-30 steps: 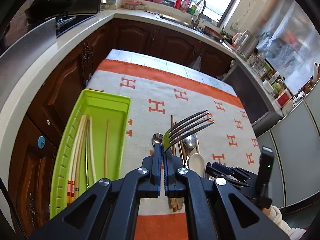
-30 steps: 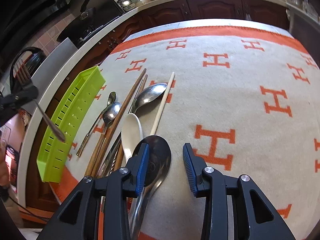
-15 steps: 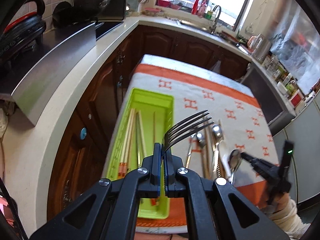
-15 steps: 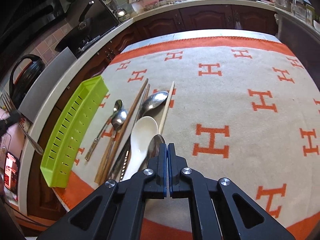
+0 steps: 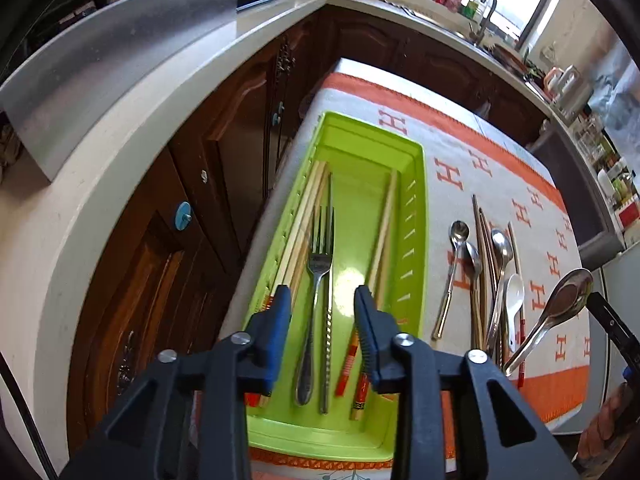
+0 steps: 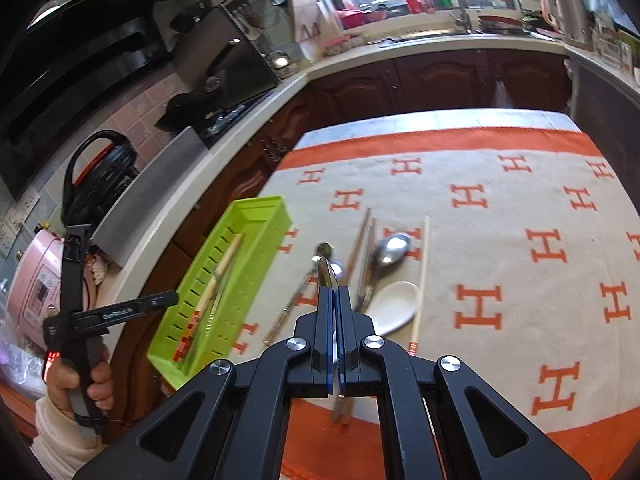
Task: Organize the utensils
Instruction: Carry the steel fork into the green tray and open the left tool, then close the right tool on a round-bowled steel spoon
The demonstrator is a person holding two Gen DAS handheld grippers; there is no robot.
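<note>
Left gripper (image 5: 323,302) over fork (image 5: 319,264) in tray (image 5: 418,184)

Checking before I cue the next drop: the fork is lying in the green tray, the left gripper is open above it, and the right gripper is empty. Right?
Not quite: the right gripper is not empty, it is shut on a metal spoon, as both wrist views show. The rest holds: the fork lies in the green tray and the left gripper is open above it.

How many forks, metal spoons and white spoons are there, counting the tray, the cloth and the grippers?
Fork: 1
Metal spoons: 4
White spoon: 1
Total: 6
</note>
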